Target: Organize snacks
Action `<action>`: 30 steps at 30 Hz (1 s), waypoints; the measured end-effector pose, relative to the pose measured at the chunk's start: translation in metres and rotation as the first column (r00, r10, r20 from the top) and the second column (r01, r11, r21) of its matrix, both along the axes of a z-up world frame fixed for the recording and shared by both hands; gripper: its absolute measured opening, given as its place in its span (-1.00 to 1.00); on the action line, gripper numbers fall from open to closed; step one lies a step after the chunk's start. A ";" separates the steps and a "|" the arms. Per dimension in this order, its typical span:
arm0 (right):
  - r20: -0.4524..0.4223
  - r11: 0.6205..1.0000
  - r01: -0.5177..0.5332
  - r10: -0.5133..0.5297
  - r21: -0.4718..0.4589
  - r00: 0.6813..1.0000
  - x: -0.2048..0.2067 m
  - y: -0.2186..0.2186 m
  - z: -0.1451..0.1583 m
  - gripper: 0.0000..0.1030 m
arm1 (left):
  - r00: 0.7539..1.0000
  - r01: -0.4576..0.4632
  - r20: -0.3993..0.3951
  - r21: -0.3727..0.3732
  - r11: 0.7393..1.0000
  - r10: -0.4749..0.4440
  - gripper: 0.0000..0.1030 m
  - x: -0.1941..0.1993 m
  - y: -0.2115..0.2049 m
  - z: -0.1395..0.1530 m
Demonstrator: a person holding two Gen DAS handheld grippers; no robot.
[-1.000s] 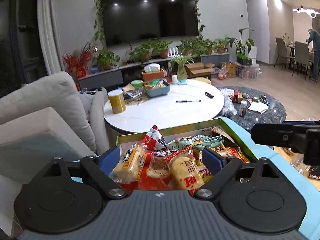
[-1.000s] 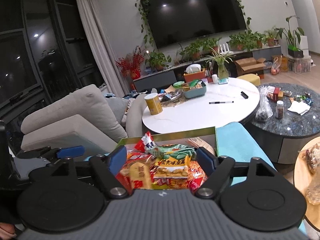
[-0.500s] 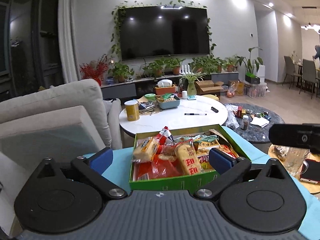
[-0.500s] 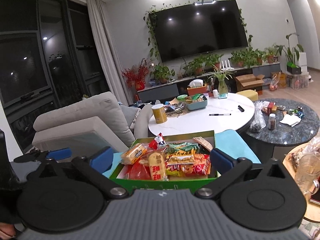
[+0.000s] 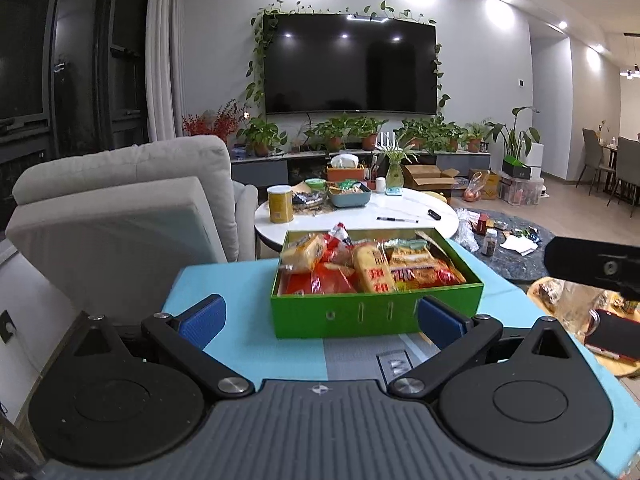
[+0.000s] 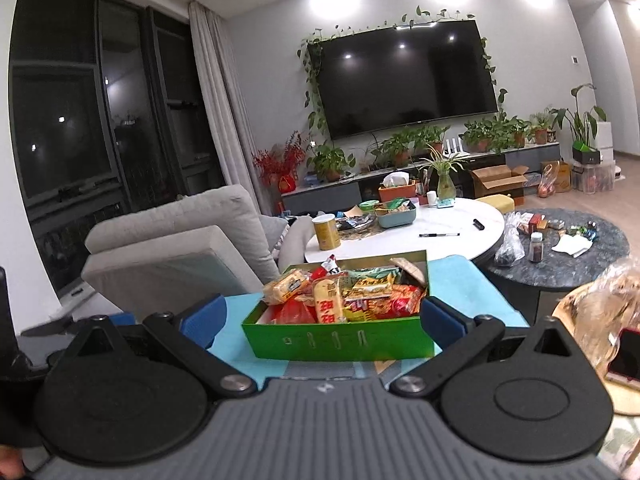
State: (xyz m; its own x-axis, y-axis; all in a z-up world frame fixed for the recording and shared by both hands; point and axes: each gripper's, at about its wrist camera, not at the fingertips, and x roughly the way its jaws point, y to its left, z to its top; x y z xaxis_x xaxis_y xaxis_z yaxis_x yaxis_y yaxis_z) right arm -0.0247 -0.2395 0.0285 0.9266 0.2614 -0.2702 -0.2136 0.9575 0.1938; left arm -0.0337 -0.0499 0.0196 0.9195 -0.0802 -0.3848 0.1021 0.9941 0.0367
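1. Seemingly near done: snack packets (image 5: pixel 370 266) fill the green box (image 5: pixel 376 314) on the blue worktop (image 5: pixel 248 344); none lie loose on it.
2. Left gripper (image 5: pixel 320 318): fingers wide, empty, box at 12 o'clock.
3. Right gripper (image 6: pixel 320 318): fingers apart, holding nothing.
4. Left over, at most: tidying packets.

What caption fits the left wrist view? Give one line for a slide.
Open left gripper facing a green box packed with snacks.

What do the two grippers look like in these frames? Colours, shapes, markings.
Both look alike: the left gripper and right gripper each have a ribbed grey body with a small emblem at the centre, two round black housings, black angled link arms with silver pivot bolts, and blue ribbed pads on the fingers. No cables or sleeves show.
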 end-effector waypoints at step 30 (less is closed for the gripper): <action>-0.014 0.996 0.011 -0.012 -0.085 1.000 -0.013 0.015 -0.022 0.20 | 0.998 -0.025 -0.064 0.011 1.000 0.026 0.99 -0.008 0.006 -0.026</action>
